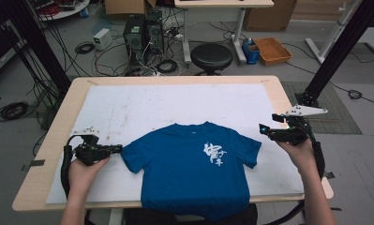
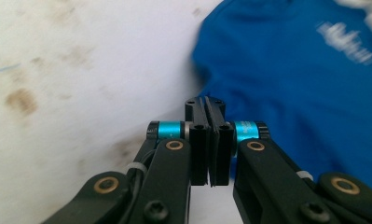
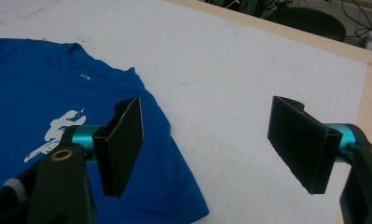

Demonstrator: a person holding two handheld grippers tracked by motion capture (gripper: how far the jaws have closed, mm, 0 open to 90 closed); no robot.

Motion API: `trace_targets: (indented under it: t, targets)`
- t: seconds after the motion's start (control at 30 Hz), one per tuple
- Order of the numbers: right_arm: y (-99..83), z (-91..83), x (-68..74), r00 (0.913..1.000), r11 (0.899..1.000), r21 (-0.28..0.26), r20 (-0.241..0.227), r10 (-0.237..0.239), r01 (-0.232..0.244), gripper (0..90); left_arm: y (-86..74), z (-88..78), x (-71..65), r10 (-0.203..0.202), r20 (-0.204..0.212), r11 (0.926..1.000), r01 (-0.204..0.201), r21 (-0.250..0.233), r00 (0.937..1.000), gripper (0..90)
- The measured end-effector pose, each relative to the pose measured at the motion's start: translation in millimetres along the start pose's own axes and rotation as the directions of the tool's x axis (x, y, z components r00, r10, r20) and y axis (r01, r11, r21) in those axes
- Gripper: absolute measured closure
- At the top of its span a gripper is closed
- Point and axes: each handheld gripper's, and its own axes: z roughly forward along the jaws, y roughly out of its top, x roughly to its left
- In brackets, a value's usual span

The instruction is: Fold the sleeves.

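T-shirt [image 1: 194,173]: blue cloth, soft and matt, with a white print.
Sheet [image 1: 175,103]: white, matt, stained with brown marks.
Bench [image 1: 48,140]: pale wood, smooth edge.
Left tongs [image 2: 207,140]: matt black plastic, brass-coloured rivets, glossy teal metal sleeves.
Right tongs [image 3: 216,149]: matt black, rough-looking pads.

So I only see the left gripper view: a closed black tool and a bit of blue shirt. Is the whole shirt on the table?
Observer: Not quite. The shirt lies spread out with its print facing up, but its bottom edge hangs over the near edge of the table.
Operator: Is there a second tool?
Observer: Yes. The right tool is held beside the other sleeve, with its jaws wide apart and nothing between them.
Operator: And what's beyond the table?
Observer: A round black stool stands on the floor just behind the far edge.
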Motion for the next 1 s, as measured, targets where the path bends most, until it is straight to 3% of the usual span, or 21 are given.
trace_targets:
  t: [0.2,0.33,0.4,0.47,0.5,0.53,0.57,0.6,0.63,0.67,0.73,0.77,1.0]
  targets:
    - [0.5,1.5,1.3,1.0000,1.000,0.004,-0.001,-0.003,0.003,26.6,27.0,4.3,-37.4,-0.025,0.088,0.9990,0.028,-0.035,0.9958,88.3]
    - [1.9,-0.7,0.9,1.0000,1.000,-0.006,-0.002,0.001,-0.001,26.6,39.5,25.1,-62.8,-0.021,0.131,0.9992,0.025,-0.030,0.9911,88.3]
    - [2.1,-1.7,0.3,1.0000,1.000,-0.010,0.000,0.000,0.000,26.6,42.3,31.8,-67.8,-0.020,0.148,0.9992,0.025,-0.031,0.9888,88.2]
    - [1.7,-2.1,-0.6,1.0000,1.000,-0.012,0.002,0.000,0.000,26.6,50.3,54.2,-81.6,-0.021,0.171,0.9990,0.027,-0.035,0.9851,88.2]
    - [1.5,-2.1,-1.0,1.0000,1.000,-0.012,0.003,0.000,0.000,26.6,50.3,54.2,-81.6,-0.021,0.171,0.9990,0.027,-0.035,0.9851,88.2]
    - [1.1,-2.3,-1.3,1.0000,1.000,-0.009,0.003,0.003,-0.003,26.6,54.0,70.3,-89.1,-0.023,0.178,0.9992,0.028,-0.029,0.9837,88.2]
    - [0.8,-2.4,-1.7,1.0000,1.000,-0.009,0.003,0.003,-0.003,26.6,54.0,70.3,-89.1,-0.023,0.178,0.9992,0.028,-0.029,0.9837,88.2]
    - [0.4,-2.6,-2.1,1.0000,1.000,-0.008,0.005,0.004,-0.004,26.6,56.3,86.1,-95.6,-0.005,0.175,1.0000,0.006,-0.004,0.9846,88.2]
    - [-0.1,-2.9,-2.5,1.0000,1.000,-0.007,0.005,0.007,-0.007,26.6,56.3,86.1,-95.6,-0.005,0.175,1.0000,0.006,-0.004,0.9846,88.2]
    - [-0.5,-3.3,-3.2,0.9999,1.000,-0.009,0.006,0.008,-0.008,26.6,56.8,100.4,-101.7,0.005,0.177,0.9999,-0.008,0.015,0.9842,88.2]
    - [-1.1,-3.6,-3.8,0.9999,1.000,-0.009,0.007,0.011,-0.011,26.6,56.7,106.6,-104.0,0.008,0.178,0.9996,-0.013,0.025,0.9841,88.2]
    - [-2.6,-3.9,-5.2,0.9998,1.000,-0.007,0.011,0.017,-0.017,26.6,56.2,118.2,-107.9,0.019,0.184,0.9985,-0.028,0.047,0.9827,88.2]
    - [-7.1,-1.7,-8.9,0.9997,1.000,0.005,0.016,0.020,-0.020,26.7,54.6,144.2,-112.4,0.058,0.155,0.9923,-0.074,0.099,0.9862,87.2]
